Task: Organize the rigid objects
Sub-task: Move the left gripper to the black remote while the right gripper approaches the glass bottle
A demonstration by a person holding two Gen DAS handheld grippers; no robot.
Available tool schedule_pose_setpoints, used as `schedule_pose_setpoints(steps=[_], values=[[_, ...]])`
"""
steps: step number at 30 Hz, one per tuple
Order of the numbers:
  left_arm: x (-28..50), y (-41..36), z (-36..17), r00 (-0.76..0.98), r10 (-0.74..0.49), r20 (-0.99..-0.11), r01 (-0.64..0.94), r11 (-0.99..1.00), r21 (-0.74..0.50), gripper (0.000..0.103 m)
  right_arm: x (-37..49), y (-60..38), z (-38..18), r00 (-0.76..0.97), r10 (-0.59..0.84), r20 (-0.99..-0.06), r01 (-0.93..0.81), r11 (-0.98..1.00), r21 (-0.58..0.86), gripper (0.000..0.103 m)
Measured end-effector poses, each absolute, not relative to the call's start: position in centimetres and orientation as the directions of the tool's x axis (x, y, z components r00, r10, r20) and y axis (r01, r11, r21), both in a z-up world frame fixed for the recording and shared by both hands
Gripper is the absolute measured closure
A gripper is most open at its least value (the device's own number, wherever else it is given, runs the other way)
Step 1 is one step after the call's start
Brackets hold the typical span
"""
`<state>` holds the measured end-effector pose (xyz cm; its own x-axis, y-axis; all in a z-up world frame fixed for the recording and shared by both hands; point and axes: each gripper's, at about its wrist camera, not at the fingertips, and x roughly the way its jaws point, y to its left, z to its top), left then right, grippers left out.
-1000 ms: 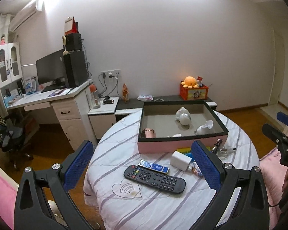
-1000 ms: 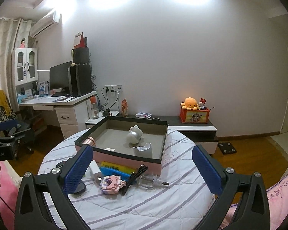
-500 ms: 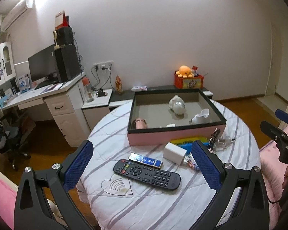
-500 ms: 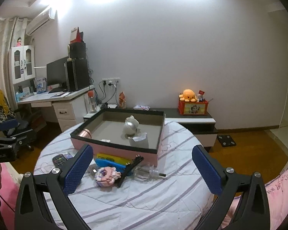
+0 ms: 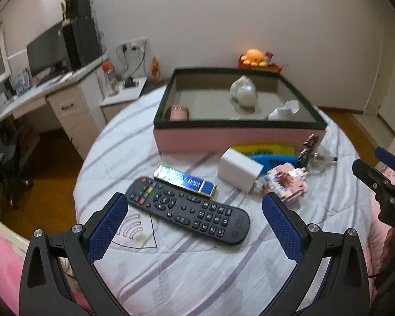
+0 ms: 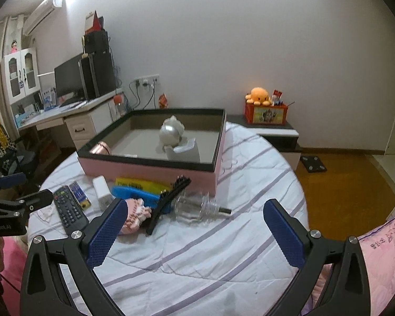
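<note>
A pink box with a black rim (image 5: 239, 137) (image 6: 147, 169) stands on the round striped table and holds a white figurine (image 5: 243, 92), a pink cup (image 5: 180, 112) and a white holder (image 5: 284, 112). In front of it lie a black remote (image 5: 187, 209) (image 6: 69, 212), a blue foil bar (image 5: 184, 180), a white cube (image 5: 239, 169), a pink block toy (image 5: 287, 183) (image 6: 134, 217), a black comb (image 6: 168, 201) and a clear bottle (image 6: 197, 208). My left gripper (image 5: 194, 223) hangs open just above the remote. My right gripper (image 6: 194, 229) stands open, short of the bottle.
A yellow pack (image 6: 139, 183) and a blue item (image 6: 134, 194) lie against the box front. A desk with a monitor (image 6: 68, 79) stands left, a low cabinet with an orange plush (image 6: 259, 95) at the back. The table's edge drops to wooden floor (image 6: 350, 181) on the right.
Both grippers have come closer to the table and lower. The remote now sits between the left fingers' line; the bottle and comb loom larger in the right view. No object has moved.
</note>
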<state>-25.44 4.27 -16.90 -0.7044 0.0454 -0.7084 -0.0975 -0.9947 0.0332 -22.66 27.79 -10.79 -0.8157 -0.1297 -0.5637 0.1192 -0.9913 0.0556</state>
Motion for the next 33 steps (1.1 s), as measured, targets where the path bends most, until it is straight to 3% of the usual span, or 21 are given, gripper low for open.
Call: schedule_pose_setpoints(steps=[11,21,33], values=[[-29.1,4.5,-22.0,-0.579,0.008,-0.815,-0.011,-1.000,-0.002,0.000,-24.8,27.2,-13.0,-0.772,-0.147,-0.619,0.133,-0.989,0.069,0.000],[-27.9,1.2,-22.5,-0.571,0.052,-0.819,0.002,-0.998,-0.065,0.000,-25.4,28.3,-13.5,-0.758,-0.113,-0.642,0.104,-0.993,0.052,0.000],[-26.7,-0.8,-22.4,-0.571,0.027,-0.820,-0.007,-1.000,-0.028,0.000,-28.2,28.5,-15.8,-0.697,-0.084,-0.712,0.095,-0.995,0.024,0.000]])
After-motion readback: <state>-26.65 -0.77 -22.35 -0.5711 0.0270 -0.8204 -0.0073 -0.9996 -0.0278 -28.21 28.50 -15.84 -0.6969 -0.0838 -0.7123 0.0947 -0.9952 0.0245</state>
